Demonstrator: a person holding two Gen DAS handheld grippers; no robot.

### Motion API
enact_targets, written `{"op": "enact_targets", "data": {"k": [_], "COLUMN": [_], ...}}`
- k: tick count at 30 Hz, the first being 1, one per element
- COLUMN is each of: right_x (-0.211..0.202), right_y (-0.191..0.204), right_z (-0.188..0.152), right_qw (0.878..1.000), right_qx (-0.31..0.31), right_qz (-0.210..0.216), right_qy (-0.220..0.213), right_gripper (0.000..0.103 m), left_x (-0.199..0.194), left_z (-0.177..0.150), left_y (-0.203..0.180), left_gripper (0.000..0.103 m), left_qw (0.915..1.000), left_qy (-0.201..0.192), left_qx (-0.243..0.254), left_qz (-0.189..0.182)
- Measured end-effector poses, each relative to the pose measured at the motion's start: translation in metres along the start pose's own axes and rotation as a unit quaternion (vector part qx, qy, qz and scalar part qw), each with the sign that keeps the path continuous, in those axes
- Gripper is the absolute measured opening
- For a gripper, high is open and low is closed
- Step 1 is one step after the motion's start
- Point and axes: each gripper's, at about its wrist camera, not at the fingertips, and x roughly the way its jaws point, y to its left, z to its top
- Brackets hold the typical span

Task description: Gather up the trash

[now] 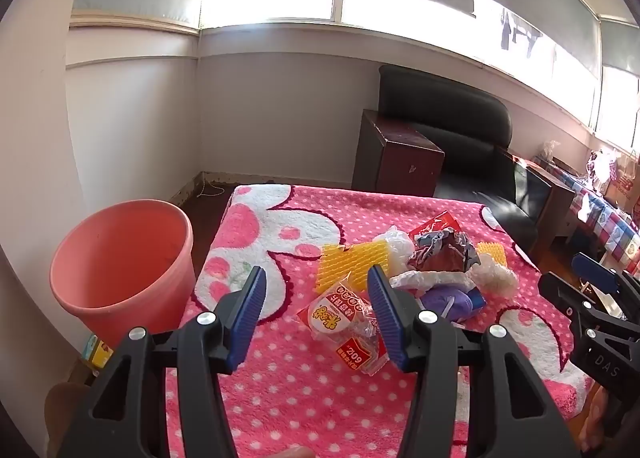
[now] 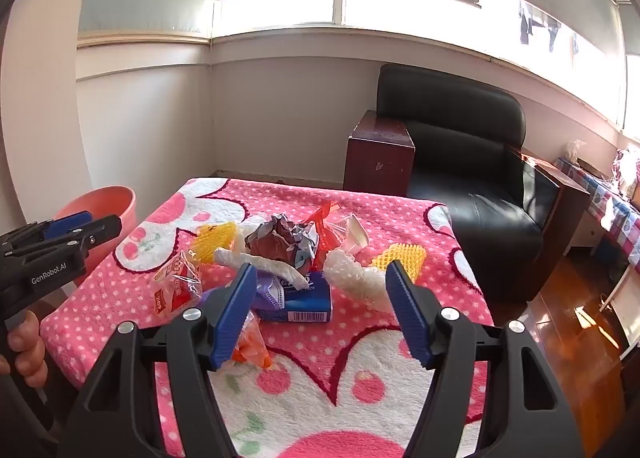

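A heap of trash lies on the pink dotted blanket (image 1: 304, 390): a clear snack wrapper with red print (image 1: 344, 322) (image 2: 176, 286), two yellow foam nets (image 1: 352, 262) (image 2: 400, 258), crumpled brown-grey paper (image 1: 444, 254) (image 2: 280, 242), a blue box (image 2: 308, 302), white bubble wrap (image 2: 356, 278) and an orange wrapper (image 2: 252, 346). My left gripper (image 1: 317, 272) hovers open over the snack wrapper, nothing between its pads. My right gripper (image 2: 322, 268) is open above the blue box, touching nothing. A pink bucket (image 1: 120, 266) (image 2: 116, 201) stands left of the table.
A black armchair (image 2: 460, 161) and a dark brown cabinet (image 2: 380, 153) stand beyond the table's far edge. Wooden floor (image 2: 576, 338) and a checked cloth with bags lie to the right. A hand (image 2: 24, 346) holds the left gripper's (image 2: 102, 223) handle.
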Motion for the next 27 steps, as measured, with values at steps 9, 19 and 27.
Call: {"op": "enact_targets", "data": {"k": [9, 19, 27], "right_x": [0.0007, 0.0027, 0.0033], "right_y": [0.0002, 0.0021, 0.0009], "right_z": [-0.0008, -0.0001, -0.0015], "right_qw": [1.0, 1.0, 1.0], "right_qx": [-0.001, -0.002, -0.001], "right_qz": [0.001, 0.001, 0.002], "right_qy": [-0.001, 0.0, 0.0], "right_gripper": [0.067, 0.067, 0.067], "left_x": [-0.0022, -0.0003, -0.0028], "left_z": [-0.0019, -0.0001, -0.0004], "left_y": [0.0059, 0.0072, 0.0086], "left_gripper": [0.053, 0.053, 0.053], "left_qw": [1.0, 1.0, 1.0], "left_qy": [-0.001, 0.001, -0.001], "left_qx": [-0.002, -0.004, -0.005], "left_qz": [-0.004, -0.002, 0.002]}}
